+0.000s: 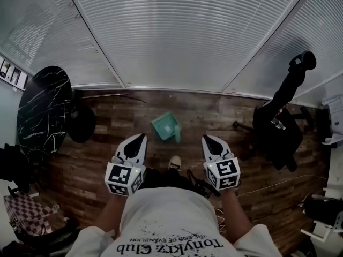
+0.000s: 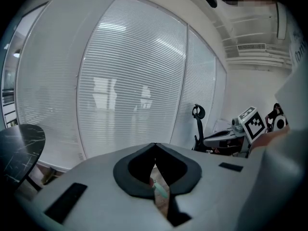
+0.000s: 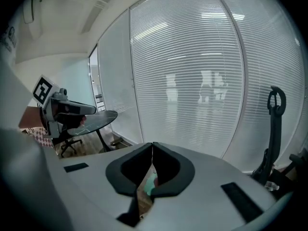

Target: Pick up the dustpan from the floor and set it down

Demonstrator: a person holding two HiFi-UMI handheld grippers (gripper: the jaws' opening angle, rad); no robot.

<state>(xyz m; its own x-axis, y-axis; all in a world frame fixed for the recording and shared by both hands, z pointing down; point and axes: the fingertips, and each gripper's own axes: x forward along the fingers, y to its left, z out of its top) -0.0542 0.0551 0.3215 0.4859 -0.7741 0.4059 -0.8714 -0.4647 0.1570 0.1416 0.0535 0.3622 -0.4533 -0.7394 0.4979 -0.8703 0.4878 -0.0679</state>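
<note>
Both grippers are shut and hold nothing. Seen from the head view, the left gripper [image 1: 141, 137] and the right gripper [image 1: 207, 139] reach forward side by side over a dark wooden floor [image 1: 96, 170], each with its jaw tips pressed together. The left gripper view shows the left gripper [image 2: 154, 146] closed to a point, and the right gripper view shows the same of the right gripper [image 3: 152, 145].

A teal dustpan [image 1: 165, 126] lies on the floor ahead of the person, between the two grippers and just beyond their tips, touched by neither. The toe of a pale shoe [image 1: 174, 162] shows below it. White window blinds [image 1: 177, 31] fill the wall beyond. A black office chair [image 1: 276, 130] stands at the right.
</note>
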